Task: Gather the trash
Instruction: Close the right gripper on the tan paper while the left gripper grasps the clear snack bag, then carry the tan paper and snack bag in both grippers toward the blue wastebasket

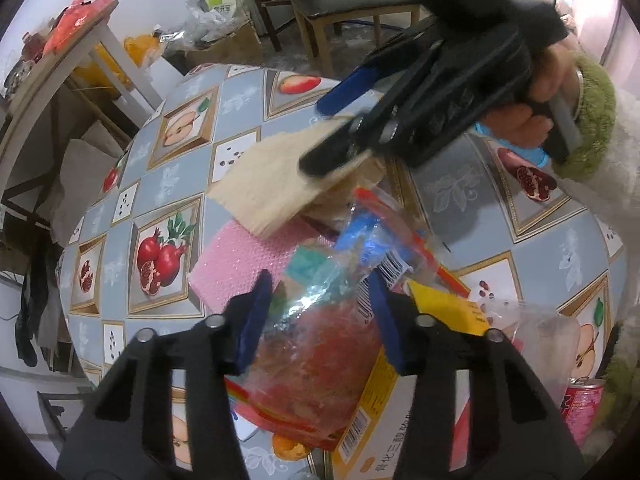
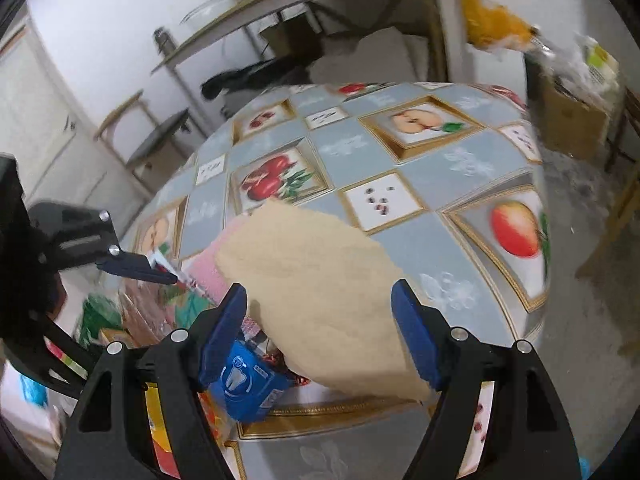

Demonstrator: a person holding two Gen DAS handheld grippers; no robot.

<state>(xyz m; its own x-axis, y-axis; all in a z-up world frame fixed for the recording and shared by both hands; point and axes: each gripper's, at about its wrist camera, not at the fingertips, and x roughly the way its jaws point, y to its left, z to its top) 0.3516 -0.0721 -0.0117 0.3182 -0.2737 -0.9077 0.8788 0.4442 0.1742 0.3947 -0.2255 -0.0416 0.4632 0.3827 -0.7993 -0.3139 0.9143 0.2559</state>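
Litter is piled on a round table covered in a fruit-print cloth point(image 1: 176, 184). In the left wrist view my left gripper point(image 1: 320, 300) has its blue pads pressed on both sides of a crinkled clear plastic wrapper point(image 1: 316, 344) with reddish contents and barcodes. My right gripper point(image 2: 320, 300) holds a beige spongy sheet point(image 2: 320, 280) between its pads, tilted up off the table. The left wrist view shows the same sheet point(image 1: 272, 176) under the right gripper point(image 1: 316, 138), with a hand in a green cuff behind it. A pink bubble sheet point(image 1: 236, 256) lies beneath.
A blue packet point(image 2: 248, 384), a yellow-and-white box point(image 1: 372, 440), a clear cup point(image 1: 552, 332) and a red can point(image 1: 584, 404) crowd the near side of the table. Beyond it stand wooden chairs point(image 1: 344, 4), a cardboard box of bags point(image 1: 224, 36) and a side table point(image 1: 80, 40).
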